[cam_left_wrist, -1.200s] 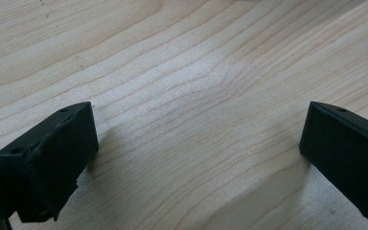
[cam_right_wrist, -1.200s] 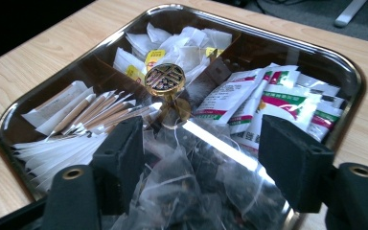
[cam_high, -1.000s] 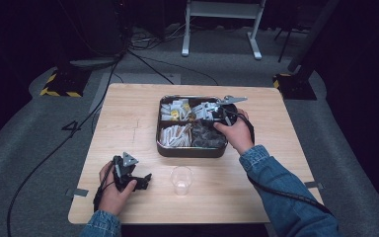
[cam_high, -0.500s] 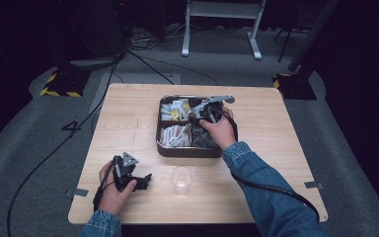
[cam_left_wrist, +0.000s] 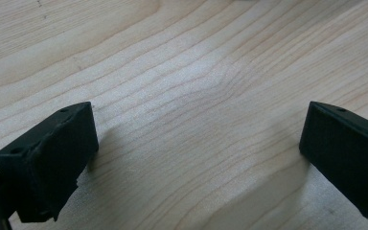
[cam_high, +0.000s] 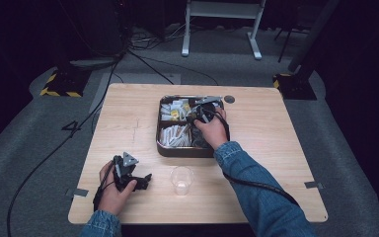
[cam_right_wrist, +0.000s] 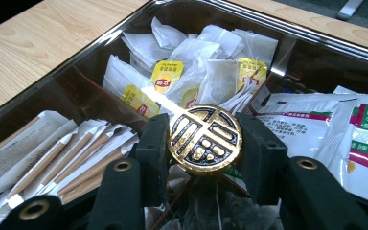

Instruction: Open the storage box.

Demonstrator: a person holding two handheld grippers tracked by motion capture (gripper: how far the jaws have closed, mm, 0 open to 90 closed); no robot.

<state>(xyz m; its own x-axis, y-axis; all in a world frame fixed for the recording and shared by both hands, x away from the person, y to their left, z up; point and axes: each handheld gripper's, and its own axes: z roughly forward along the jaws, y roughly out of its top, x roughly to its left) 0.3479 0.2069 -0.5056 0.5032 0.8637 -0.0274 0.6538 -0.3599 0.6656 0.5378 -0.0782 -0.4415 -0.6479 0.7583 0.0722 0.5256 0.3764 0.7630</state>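
A dark metal tray with dividers stands at the middle of the wooden table. My right gripper reaches down into it. In the right gripper view a round gold-and-black disc with a raised emblem sits between the two black jaws, whose pads touch its left and right edges. These jaws have just been closing, and my right gripper is shut on the disc. My left gripper rests near the table's front left. In the left gripper view the left gripper stands open over bare wood.
The tray holds yellow-tagged tea bags, paper-wrapped sticks and white-and-green sachets. A clear plastic cup stands in front of the tray, between the two hands. A small dark round spot lies behind the tray.
The right hand has moved left and a little down, from the tray's right side into the tray. The left hand and the cup have stayed put.
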